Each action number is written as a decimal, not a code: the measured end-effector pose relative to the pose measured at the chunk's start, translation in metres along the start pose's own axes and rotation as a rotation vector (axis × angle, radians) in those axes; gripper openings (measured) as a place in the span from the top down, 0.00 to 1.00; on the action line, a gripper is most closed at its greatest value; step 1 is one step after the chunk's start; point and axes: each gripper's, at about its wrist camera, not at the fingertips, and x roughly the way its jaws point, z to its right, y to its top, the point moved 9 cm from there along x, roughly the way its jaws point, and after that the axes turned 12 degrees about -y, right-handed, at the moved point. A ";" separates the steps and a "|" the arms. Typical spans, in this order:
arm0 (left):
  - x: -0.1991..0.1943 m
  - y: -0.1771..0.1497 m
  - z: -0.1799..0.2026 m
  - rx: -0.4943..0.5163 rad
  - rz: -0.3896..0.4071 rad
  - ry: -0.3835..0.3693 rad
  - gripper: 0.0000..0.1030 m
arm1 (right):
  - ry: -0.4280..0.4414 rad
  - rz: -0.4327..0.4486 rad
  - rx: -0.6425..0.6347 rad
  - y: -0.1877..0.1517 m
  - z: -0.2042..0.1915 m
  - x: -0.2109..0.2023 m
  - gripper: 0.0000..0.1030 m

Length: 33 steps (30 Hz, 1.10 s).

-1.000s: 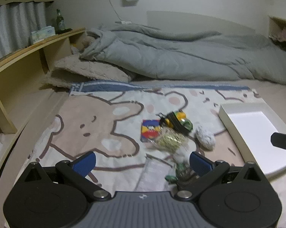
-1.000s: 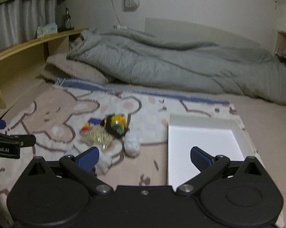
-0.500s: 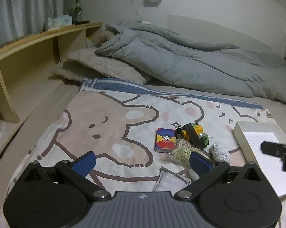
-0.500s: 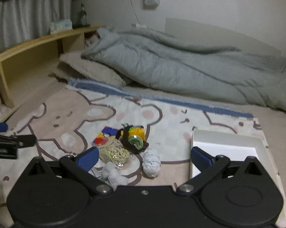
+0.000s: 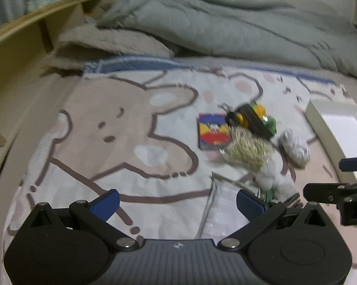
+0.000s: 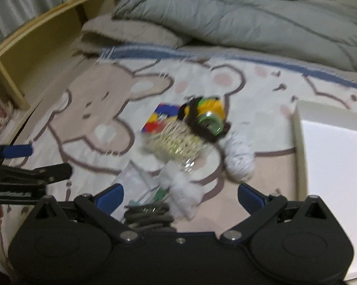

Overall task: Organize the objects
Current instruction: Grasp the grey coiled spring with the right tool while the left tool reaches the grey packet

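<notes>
Both grippers dropped closer to clutter pile [image 6: 178, 142] since earlier frame. Left gripper [image 5: 176, 201] and right gripper [image 6: 179, 196] jaws wide, empty. Approach step, probably; next: close on one item, carry right to white box [image 6: 332, 142].

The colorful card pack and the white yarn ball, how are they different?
The card pack is flat and boxy; the yarn ball is round and lumpy. The card pack shows red, yellow and blue; the yarn ball is plain white. The card pack lies left of the pile, the yarn ball right, nearer the white box. Both rest on the bear blanket, untouched.
</notes>
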 end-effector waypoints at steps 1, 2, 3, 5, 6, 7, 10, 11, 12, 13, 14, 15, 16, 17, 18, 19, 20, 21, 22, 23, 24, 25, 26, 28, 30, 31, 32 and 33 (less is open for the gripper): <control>0.005 -0.001 0.002 0.010 -0.016 -0.009 0.01 | 0.004 -0.014 -0.002 -0.002 -0.002 0.003 0.00; 0.010 -0.002 0.003 0.017 -0.032 -0.019 0.02 | 0.009 -0.030 0.000 -0.004 -0.003 0.007 0.00; 0.016 -0.004 0.005 0.024 -0.048 -0.036 0.02 | 0.014 -0.048 0.005 -0.007 -0.004 0.011 0.00; 0.024 -0.007 0.010 0.030 -0.075 -0.068 0.05 | 0.023 -0.090 0.013 -0.012 -0.006 0.020 0.00; 0.026 -0.009 0.012 0.035 -0.085 -0.084 0.06 | 0.033 -0.107 0.007 -0.016 -0.008 0.023 0.00; 0.028 -0.010 0.014 0.042 -0.090 -0.093 0.06 | 0.045 -0.125 -0.010 -0.019 -0.011 0.025 0.00; 0.031 -0.012 0.014 0.061 -0.098 -0.079 0.06 | 0.034 -0.149 -0.104 -0.030 -0.019 0.030 0.02; 0.032 -0.013 0.013 0.063 -0.103 -0.076 0.07 | 0.031 -0.148 -0.133 -0.034 -0.023 0.031 0.03; 0.033 -0.014 0.013 0.061 -0.110 -0.079 0.07 | 0.034 -0.152 -0.157 -0.038 -0.026 0.033 0.06; 0.034 -0.014 0.012 0.059 -0.114 -0.083 0.08 | 0.041 -0.162 -0.168 -0.041 -0.030 0.035 0.07; 0.035 -0.015 0.012 0.056 -0.118 -0.088 0.08 | 0.046 -0.171 -0.173 -0.045 -0.033 0.038 0.07; 0.035 -0.015 0.012 0.056 -0.120 -0.090 0.08 | 0.045 -0.179 -0.171 -0.048 -0.036 0.041 0.09; 0.036 -0.015 0.012 0.056 -0.121 -0.091 0.08 | 0.038 -0.184 -0.168 -0.050 -0.038 0.045 0.12; 0.037 -0.016 0.012 0.056 -0.122 -0.089 0.08 | 0.027 -0.191 -0.164 -0.053 -0.039 0.048 0.14; 0.038 -0.016 0.011 0.054 -0.127 -0.087 0.08 | 0.015 -0.193 -0.161 -0.055 -0.040 0.051 0.19; 0.039 -0.018 0.010 0.050 -0.131 -0.088 0.08 | 0.004 -0.195 -0.158 -0.057 -0.039 0.053 0.23; 0.040 -0.019 0.009 0.044 -0.137 -0.090 0.08 | -0.006 -0.197 -0.146 -0.058 -0.038 0.054 0.26; 0.041 -0.020 0.009 0.037 -0.143 -0.094 0.08 | -0.013 -0.197 -0.130 -0.058 -0.037 0.055 0.33; 0.043 -0.021 0.009 0.031 -0.148 -0.099 0.08 | -0.015 -0.199 -0.112 -0.058 -0.034 0.054 0.37; 0.045 -0.021 0.009 0.026 -0.152 -0.106 0.08 | -0.011 -0.202 -0.099 -0.058 -0.033 0.053 0.37; 0.046 -0.022 0.010 0.019 -0.151 -0.117 0.08 | -0.009 -0.205 -0.093 -0.058 -0.030 0.051 0.38; 0.048 -0.022 0.011 0.008 -0.147 -0.132 0.08 | -0.009 -0.204 -0.095 -0.059 -0.028 0.048 0.38; 0.050 -0.023 0.013 -0.002 -0.149 -0.149 0.08 | -0.010 -0.199 -0.097 -0.059 -0.026 0.045 0.38; 0.057 -0.025 0.019 0.002 -0.167 -0.169 0.08 | -0.004 -0.202 -0.108 -0.059 -0.021 0.039 0.38; 0.063 -0.029 0.024 0.031 -0.188 -0.170 0.08 | 0.003 -0.208 -0.113 -0.061 -0.015 0.035 0.38; 0.066 -0.031 0.026 0.042 -0.199 -0.176 0.08 | 0.002 -0.208 -0.114 -0.062 -0.012 0.033 0.38; 0.069 -0.033 0.029 0.045 -0.211 -0.193 0.08 | 0.000 -0.207 -0.115 -0.062 -0.008 0.031 0.38; 0.071 -0.035 0.031 0.045 -0.222 -0.210 0.08 | -0.003 -0.205 -0.115 -0.063 -0.003 0.029 0.38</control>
